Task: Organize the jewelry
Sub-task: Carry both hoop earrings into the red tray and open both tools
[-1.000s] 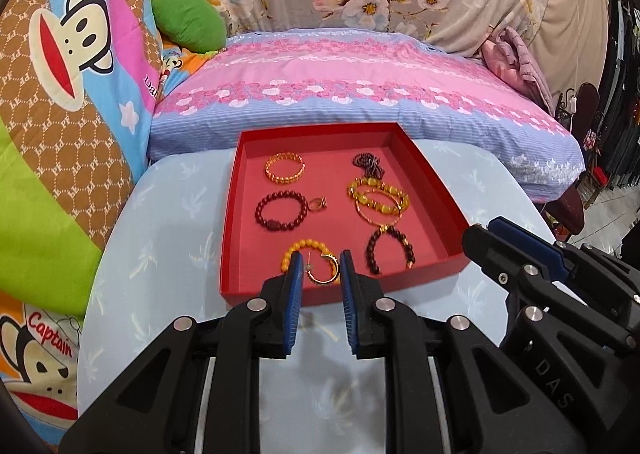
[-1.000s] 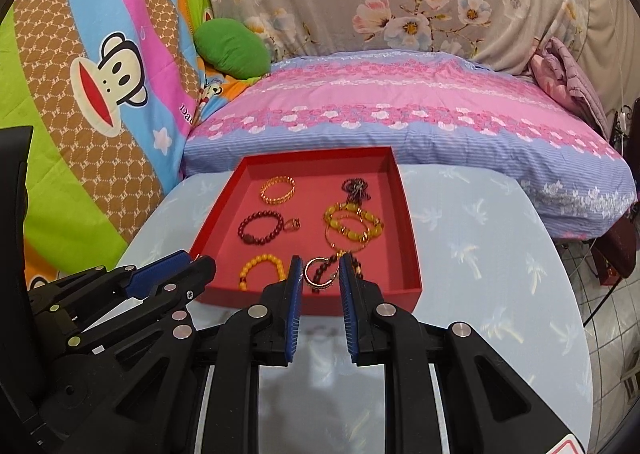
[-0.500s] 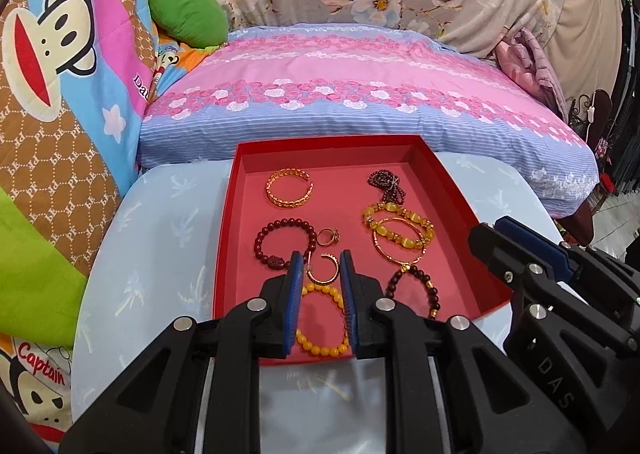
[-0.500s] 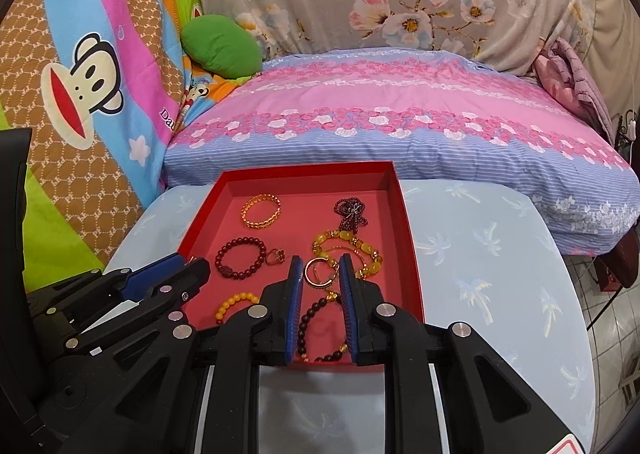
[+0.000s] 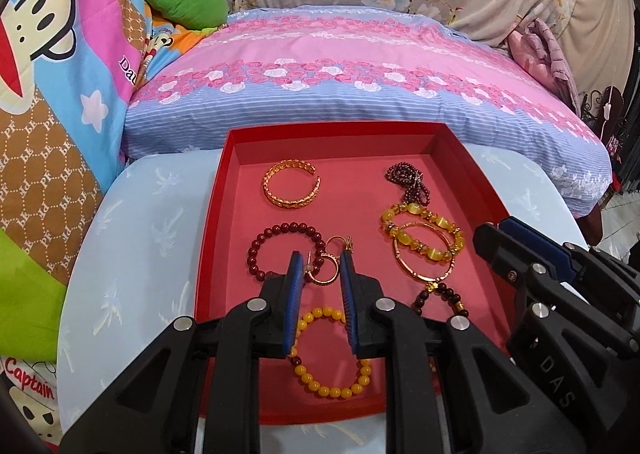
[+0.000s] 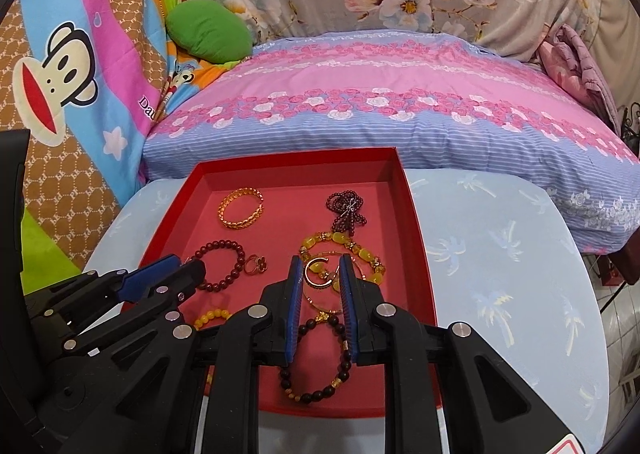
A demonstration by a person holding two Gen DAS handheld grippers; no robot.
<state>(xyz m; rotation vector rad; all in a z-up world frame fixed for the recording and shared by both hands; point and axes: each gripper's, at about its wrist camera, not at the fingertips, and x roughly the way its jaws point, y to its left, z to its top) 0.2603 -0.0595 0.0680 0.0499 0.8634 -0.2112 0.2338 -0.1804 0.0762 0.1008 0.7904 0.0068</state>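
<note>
Over the near half of the red tray [image 5: 332, 141], which sits on the pale blue counter [image 5: 140, 254], both tools hang side by side, angled downward. The left gripper [image 5: 320, 266] is narrowed on a gold hoop [image 5: 322, 274], which sits crosswise between its blue pads. The right gripper [image 6: 320, 266] pinches a second gold hoop [image 6: 316, 274] the same way, its open C facing right.

Both hoops look like thin, light, stiff metal, and polished, so they are likely slippery against the ribbed pads. A hard squeeze could bend the wire or spring the hoop out sideways. A light pinch across the widest part of the ring seems safest, with the post kept clear of the pads.

Below the left gripper lie a yellow bead bracelet [image 5: 332, 386] and a dark red bead bracelet [image 5: 260, 250]. These are strung loops, floppy and heavier, and probably best taken by a single run of beads. The gold cuff [image 5: 290, 197] further back is rigid and open-ended. If the hoops are set down here, they could snag on the beads, so a bare patch of tray floor looks the better spot
</note>
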